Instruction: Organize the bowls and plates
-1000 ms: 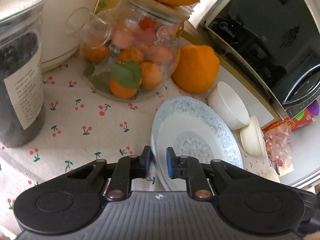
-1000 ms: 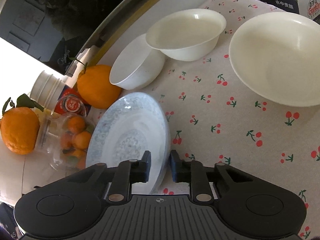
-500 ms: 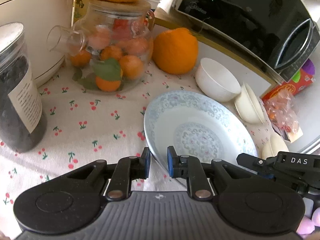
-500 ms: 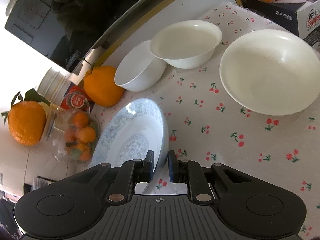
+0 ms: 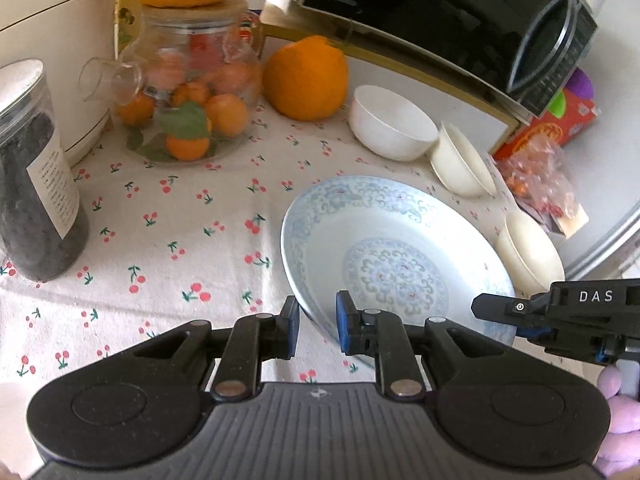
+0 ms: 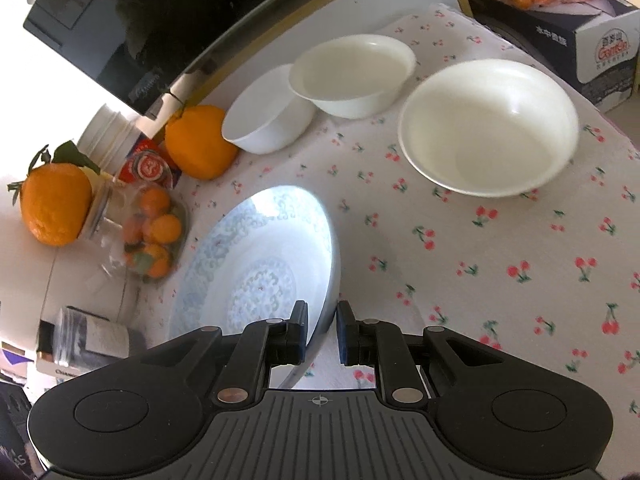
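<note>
A blue-patterned white plate is held tilted above the cherry-print cloth. My left gripper is shut on its near-left rim. My right gripper is shut on the plate's other rim and also shows in the left wrist view. A white bowl and two cream bowls sit on the cloth behind the plate. In the right wrist view these are the white bowl, a cream bowl and a large cream bowl.
A glass jar of small oranges, a large orange and a dark-filled canister stand at the left. A black microwave is behind. A red box and a snack bag lie at the right.
The left wrist view has pulled back and swung right, so the plate sits further right in it. The right gripper has come further into view. Both grippers keep hold of the plate.
</note>
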The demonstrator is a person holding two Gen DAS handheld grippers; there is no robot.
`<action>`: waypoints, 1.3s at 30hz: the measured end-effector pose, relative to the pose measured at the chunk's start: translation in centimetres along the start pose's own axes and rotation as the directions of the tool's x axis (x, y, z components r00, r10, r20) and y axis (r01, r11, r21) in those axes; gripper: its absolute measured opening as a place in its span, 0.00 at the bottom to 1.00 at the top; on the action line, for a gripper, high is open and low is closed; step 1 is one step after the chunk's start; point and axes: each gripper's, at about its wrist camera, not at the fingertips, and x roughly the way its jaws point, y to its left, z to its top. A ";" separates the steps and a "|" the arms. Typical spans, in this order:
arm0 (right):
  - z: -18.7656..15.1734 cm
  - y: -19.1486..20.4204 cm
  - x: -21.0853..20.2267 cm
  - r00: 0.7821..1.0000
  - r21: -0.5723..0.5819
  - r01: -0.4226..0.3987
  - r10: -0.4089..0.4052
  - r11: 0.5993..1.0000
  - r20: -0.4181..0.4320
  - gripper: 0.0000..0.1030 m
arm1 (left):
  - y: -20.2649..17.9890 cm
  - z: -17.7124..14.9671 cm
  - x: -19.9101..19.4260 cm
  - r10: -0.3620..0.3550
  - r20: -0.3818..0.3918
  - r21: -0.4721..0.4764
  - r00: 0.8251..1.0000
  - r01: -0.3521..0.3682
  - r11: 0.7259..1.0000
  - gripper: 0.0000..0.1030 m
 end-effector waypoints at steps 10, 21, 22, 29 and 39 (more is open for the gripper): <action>-0.7 -1.6 -0.3 0.999 0.038 0.038 -0.037 0.999 -0.030 0.15 | -1.4 -0.8 0.3 -0.002 -0.019 0.065 1.000 0.004 0.998 0.17; -0.9 -1.8 0.6 0.994 0.046 0.089 -0.086 0.995 -0.064 0.16 | -2.2 -1.4 1.3 0.048 -0.049 0.144 0.998 -0.041 0.989 0.17; -0.9 -1.7 0.6 0.994 0.043 0.091 -0.088 0.995 -0.065 0.17 | -2.2 -1.5 1.3 0.052 -0.048 0.148 0.997 -0.045 0.988 0.17; -0.8 -1.4 0.8 0.992 0.004 0.107 -0.107 0.994 -0.072 0.17 | -2.2 -1.4 1.2 0.055 -0.053 0.148 0.997 -0.047 0.988 0.18; -0.8 -0.2 0.4 0.991 -0.066 0.105 -0.110 0.992 -0.080 0.35 | -2.0 -1.2 0.7 0.103 -0.027 0.148 0.994 -0.098 0.984 0.60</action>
